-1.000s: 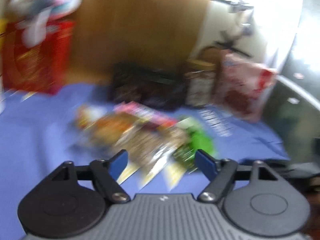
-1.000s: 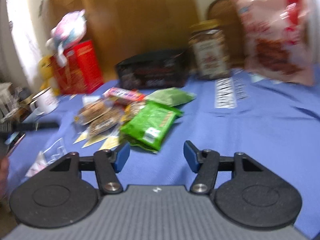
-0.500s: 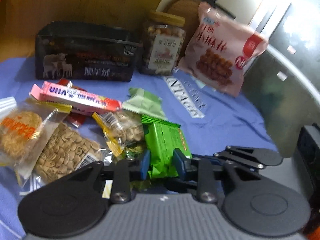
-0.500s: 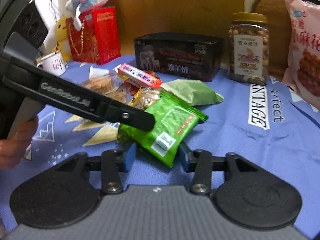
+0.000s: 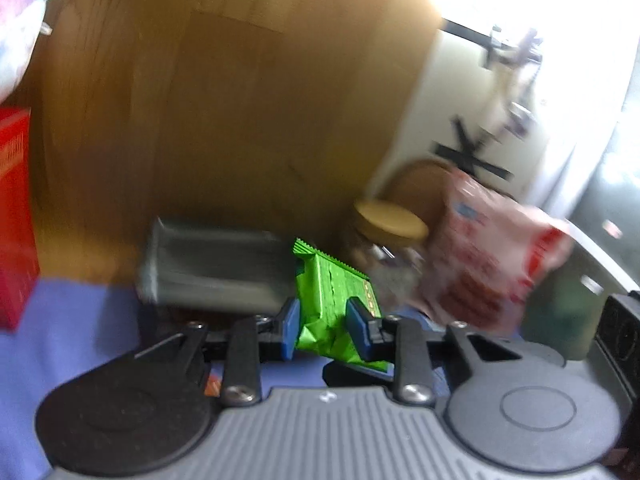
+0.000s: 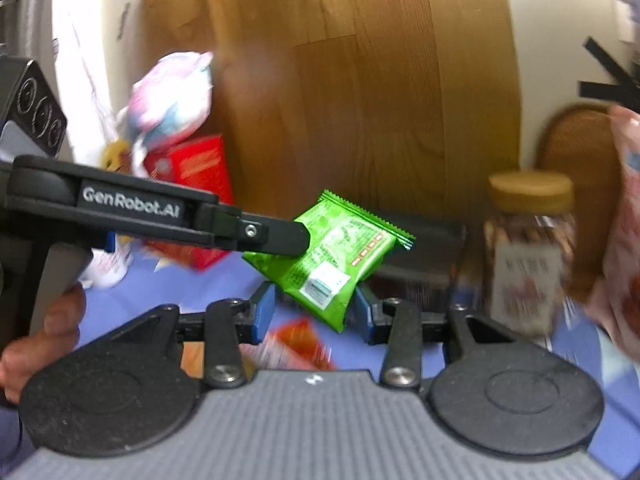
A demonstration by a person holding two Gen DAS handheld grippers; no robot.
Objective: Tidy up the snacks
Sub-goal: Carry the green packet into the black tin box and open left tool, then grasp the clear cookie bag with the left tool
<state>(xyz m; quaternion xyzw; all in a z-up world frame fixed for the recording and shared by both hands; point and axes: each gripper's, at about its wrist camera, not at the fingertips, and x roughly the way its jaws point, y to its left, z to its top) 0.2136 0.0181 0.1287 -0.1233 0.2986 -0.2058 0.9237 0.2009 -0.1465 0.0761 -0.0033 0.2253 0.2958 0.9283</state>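
Both claws grip one green snack packet point(image 6: 340, 256), lifted clear above the blue cloth point(image 6: 208, 284): the left claw point(image 5: 322, 322) pinches its side edge, the right claw point(image 6: 314, 312) its lower end, before the jar point(image 6: 528, 252)

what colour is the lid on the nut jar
Tan, a yellowish brown. The jar lid shows best in the right wrist view.
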